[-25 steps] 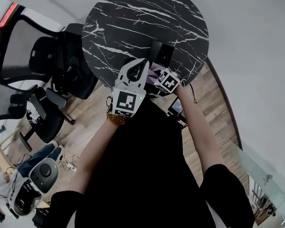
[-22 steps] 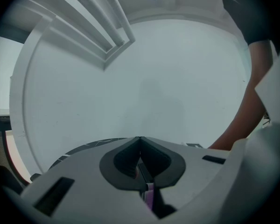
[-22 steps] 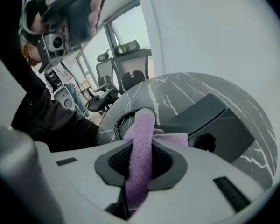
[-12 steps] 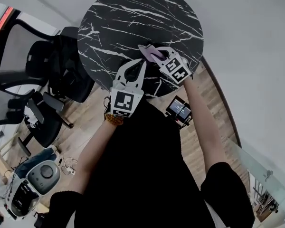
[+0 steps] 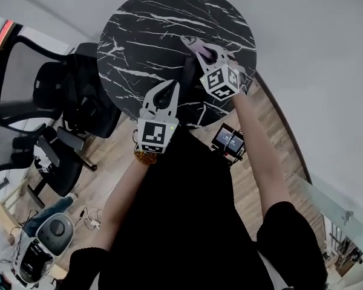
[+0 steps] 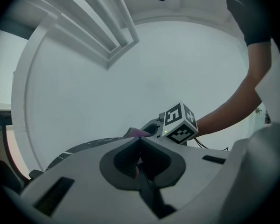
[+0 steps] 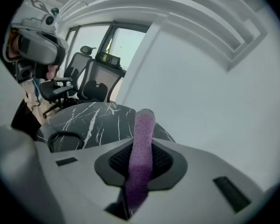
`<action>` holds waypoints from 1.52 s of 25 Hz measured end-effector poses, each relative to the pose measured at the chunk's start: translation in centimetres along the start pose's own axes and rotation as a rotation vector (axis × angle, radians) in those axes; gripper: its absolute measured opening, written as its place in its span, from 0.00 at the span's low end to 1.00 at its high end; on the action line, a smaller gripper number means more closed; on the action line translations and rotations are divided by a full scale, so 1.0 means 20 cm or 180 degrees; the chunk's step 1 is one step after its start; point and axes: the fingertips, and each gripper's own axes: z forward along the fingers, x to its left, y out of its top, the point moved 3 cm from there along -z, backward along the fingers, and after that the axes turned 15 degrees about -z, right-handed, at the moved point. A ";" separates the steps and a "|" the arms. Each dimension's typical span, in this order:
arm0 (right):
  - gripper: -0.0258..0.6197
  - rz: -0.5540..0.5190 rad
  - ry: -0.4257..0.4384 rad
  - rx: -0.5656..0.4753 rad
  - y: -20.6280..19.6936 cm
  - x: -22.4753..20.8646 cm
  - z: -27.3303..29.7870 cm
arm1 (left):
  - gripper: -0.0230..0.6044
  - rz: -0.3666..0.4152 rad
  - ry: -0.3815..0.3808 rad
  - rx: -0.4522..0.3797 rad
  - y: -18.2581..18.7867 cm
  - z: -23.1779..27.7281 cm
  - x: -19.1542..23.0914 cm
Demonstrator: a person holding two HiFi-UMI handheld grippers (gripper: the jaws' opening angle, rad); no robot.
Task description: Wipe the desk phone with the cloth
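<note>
Wiping step, judging by pose. Right claw [image 5: 195, 44] clamped on cloth [image 7: 141, 153], 1 o'clock of phone [image 5: 187, 72], mid-counter [image 5: 145, 29]. Left claw [image 5: 171, 87] together, empty, 7 o'clock. Next: likely drag cloth across phone.

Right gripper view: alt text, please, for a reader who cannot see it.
A purple cloth is clamped between the shut jaws, sticking up past them. Behind lies a black marbled table with a coiled cord on it; office chairs stand beyond.

Table [image 5: 163, 17] far side bare; chairs [image 5: 57, 89] block left.
</note>
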 end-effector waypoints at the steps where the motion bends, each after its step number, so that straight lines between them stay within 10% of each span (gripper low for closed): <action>1: 0.13 0.0032 -0.0022 0.0052 -0.02 -0.01 0.00 | 0.06 -0.0015 -0.0007 0.0007 -0.01 0.01 0.00; 13: 0.13 0.0132 0.0216 0.0673 -0.31 0.18 0.09 | 0.06 -0.0084 -0.0147 0.0030 -0.02 0.06 -0.06; 38: 0.13 0.0130 0.0674 0.0862 -0.36 0.45 0.20 | 0.06 -0.0056 -0.0106 0.0073 -0.03 0.02 -0.03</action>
